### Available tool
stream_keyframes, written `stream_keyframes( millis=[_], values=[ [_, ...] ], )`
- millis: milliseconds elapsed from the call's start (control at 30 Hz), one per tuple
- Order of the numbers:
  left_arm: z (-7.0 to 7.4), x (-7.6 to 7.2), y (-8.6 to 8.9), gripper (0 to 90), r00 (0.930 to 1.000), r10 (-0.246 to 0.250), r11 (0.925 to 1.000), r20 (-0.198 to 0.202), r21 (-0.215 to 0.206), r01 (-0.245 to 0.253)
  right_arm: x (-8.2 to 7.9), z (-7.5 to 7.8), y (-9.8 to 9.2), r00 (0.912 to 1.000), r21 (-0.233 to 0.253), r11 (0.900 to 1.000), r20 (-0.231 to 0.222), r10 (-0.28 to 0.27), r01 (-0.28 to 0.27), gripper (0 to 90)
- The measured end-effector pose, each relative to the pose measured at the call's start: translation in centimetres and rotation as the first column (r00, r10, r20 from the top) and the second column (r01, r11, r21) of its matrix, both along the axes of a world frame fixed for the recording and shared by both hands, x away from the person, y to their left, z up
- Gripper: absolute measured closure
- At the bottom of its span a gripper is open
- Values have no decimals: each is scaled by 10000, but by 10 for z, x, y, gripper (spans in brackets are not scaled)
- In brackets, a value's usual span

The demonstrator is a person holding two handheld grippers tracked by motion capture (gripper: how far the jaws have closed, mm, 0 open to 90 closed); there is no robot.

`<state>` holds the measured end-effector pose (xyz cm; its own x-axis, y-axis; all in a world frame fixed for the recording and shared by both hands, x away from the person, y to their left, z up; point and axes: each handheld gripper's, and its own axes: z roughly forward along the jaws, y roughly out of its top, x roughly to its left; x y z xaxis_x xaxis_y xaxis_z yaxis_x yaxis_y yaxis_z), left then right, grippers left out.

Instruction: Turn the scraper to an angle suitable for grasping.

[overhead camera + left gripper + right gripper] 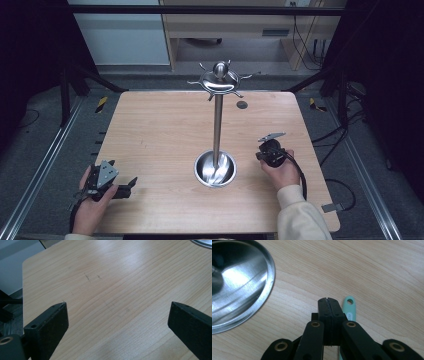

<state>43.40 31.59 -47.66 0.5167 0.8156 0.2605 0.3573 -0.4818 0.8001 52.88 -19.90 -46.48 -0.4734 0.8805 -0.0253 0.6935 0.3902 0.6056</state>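
Lying flat on the pale wooden counter [387, 270] just beside the clenched right tool [329, 300], the mint-green plastic utensil handle [348, 307] — judged light, stiff, slippery — is best gripped near its hanging hole — left tool [117, 315] released.

We see a table [150, 130] of light wood with fine, straight grain and a smooth, low-sheen finish that catches soft glare. At its centre stands a rack [217, 120] of polished metal; its dished base [239, 282], at 10 o'clock in the right gripper view, is mirror-bright with faint brushed lines. The right gripper [328, 301] has matt black plastic jaws with brass-coloured pivot bushings. Beside it at 3 o'clock lies a mint-green handle [349, 305], smooth and plastic-looking. The left gripper [117, 315] shows matt black jaws.
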Motion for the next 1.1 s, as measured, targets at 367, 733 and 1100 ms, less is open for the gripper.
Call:
stream_keyframes(
  millis=[367, 733, 1100],
  values=[
    [0, 0, 0, 30, 10000, -12, 10000, -39, 2, 12, 4, -6, -1, 9996, -280, 9996, -271, -71, 63, 900],
    [0, 0, 0, 30, 10000, -19, 10000, -49, -22, 19, 7, -14, -7, 9968, -398, 9989, -746, -289, 259, 900],
    [0, 0, 0, 30, 10000, -41, 10000, -75, -58, 41, 10, -14, -21, 9903, -207, 9940, -870, -1086, 1072, 900]
  ],
)
